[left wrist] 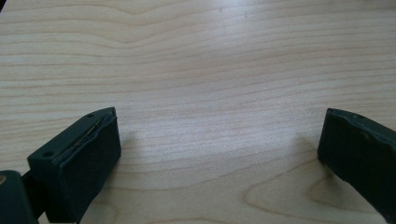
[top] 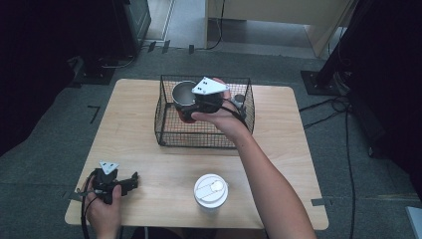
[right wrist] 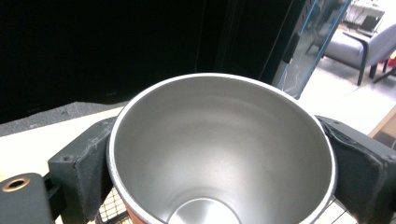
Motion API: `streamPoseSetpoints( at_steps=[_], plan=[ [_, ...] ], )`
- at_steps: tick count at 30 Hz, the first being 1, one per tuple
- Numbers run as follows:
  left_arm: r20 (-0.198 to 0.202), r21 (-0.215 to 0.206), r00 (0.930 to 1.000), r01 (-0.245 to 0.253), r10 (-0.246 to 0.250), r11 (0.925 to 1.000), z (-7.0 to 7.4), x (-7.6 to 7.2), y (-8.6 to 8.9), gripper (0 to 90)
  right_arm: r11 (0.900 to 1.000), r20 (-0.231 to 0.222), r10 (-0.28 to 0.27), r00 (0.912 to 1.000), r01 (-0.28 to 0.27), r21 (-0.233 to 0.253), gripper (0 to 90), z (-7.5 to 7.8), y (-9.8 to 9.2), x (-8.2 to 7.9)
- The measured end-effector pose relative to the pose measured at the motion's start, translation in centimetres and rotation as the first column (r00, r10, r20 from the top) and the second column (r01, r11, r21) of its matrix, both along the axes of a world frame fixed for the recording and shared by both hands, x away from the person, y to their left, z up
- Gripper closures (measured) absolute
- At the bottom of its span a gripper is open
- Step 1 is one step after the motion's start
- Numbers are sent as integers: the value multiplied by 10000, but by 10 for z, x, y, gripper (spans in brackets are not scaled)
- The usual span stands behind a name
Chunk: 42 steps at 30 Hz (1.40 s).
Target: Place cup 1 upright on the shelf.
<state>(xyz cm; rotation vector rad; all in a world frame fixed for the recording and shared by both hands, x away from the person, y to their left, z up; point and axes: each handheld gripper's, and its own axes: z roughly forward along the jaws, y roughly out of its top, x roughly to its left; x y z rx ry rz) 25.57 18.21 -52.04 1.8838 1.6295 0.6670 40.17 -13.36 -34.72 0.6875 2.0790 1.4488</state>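
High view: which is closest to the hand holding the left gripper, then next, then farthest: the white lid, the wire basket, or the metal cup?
From the left gripper:
1. White lid, on the table's near edge.
2. Wire basket, mid-table.
3. Metal cup, held over the basket.

Right claw (right wrist: 224, 154) clamps a steel cup (right wrist: 219, 154), one jaw on each side of its wall; black wire mesh (right wrist: 112, 210) shows beneath.

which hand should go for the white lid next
Left. The left tongs are open and empty on the table, near the white lid; the right tongs grip the steel cup.
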Motion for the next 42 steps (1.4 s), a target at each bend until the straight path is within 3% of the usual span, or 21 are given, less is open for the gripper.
streamPoseSetpoints(
  at_steps=[7, 15, 22, 29, 35, 38, 42],
  plan=[
    [-19, 18, 10000, 17, -17, 10000, 0, 0, 0, 0, 9995, -421, -316, 9986, 311, -109, 70, -16, 6, 12],
    [-19, 19, 10000, 16, -16, 10000, 0, 0, 0, 1, 9961, -686, -757, 9948, 785, 398, 70, -33, 10, 23],
    [-20, 21, 10000, 17, -17, 10000, 0, 0, 0, 1, 9947, -936, -958, 9910, 988, 280, 69, -45, 19, 26],
    [-21, 17, 10000, 20, -20, 10000, 0, 0, 0, 1, 9945, -1165, -960, 9885, 1002, 306, 69, -56, 27, 30],
    [-26, -4, 10000, 11, -11, 10000, 0, 0, 0, 1, 9973, -1685, -730, 9830, 726, -87, 69, -65, 32, 31],
    [-25, -2, 10000, 8, -8, 10000, 0, 0, 0, 1, 9981, -1852, -539, 9812, 583, 181, 69, -65, 36, 30],
    [-24, -5, 10000, 10, -10, 10000, 0, 0, 0, 1, 9989, -2117, -475, 9762, 461, -117, 69, -67, 39, 29]
  ],
)
